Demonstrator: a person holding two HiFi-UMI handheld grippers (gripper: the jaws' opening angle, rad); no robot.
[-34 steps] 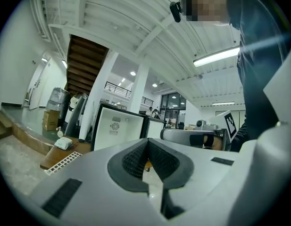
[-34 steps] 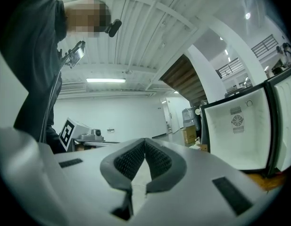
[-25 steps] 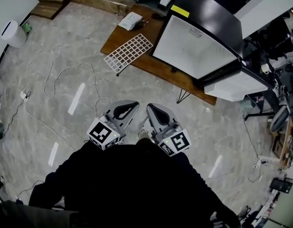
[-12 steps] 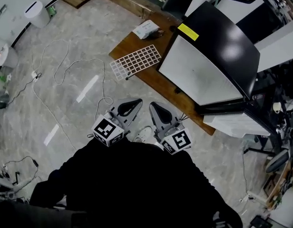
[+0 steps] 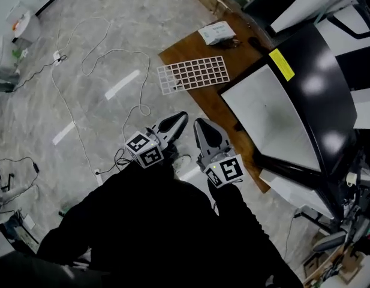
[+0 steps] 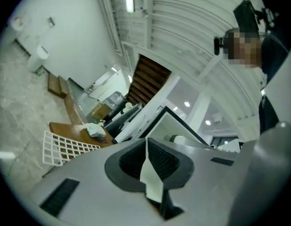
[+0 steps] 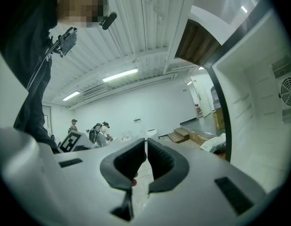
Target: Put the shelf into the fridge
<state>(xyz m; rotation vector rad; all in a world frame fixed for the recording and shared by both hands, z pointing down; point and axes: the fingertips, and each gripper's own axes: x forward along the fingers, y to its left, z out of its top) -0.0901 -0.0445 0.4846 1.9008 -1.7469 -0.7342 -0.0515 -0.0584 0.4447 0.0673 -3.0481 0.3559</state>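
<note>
Grey marbled floor (image 5: 29, 101) at left. Left tongs (image 5: 183, 116) clenched, empty, over floor just off near edge of surface (image 5: 186, 51). White wire shelf (image 5: 193, 74) flat on near-left corner of surface, one end overhanging edge, apart from both tongs. Right tongs (image 5: 199, 123) clenched too, nothing between tips, just beside left pair. White packet (image 5: 217, 33) at far edge of surface. Fridge (image 5: 319, 95) over right end of surface: black top, yellow sticker, white front.

The shelf (image 5: 193, 75) is white coated wire; the desk (image 5: 211, 104) is smooth brown wood. The fridge (image 5: 322, 101) shows glossy black casing, and the floor (image 5: 29, 143) is polished, veined stone.
</note>
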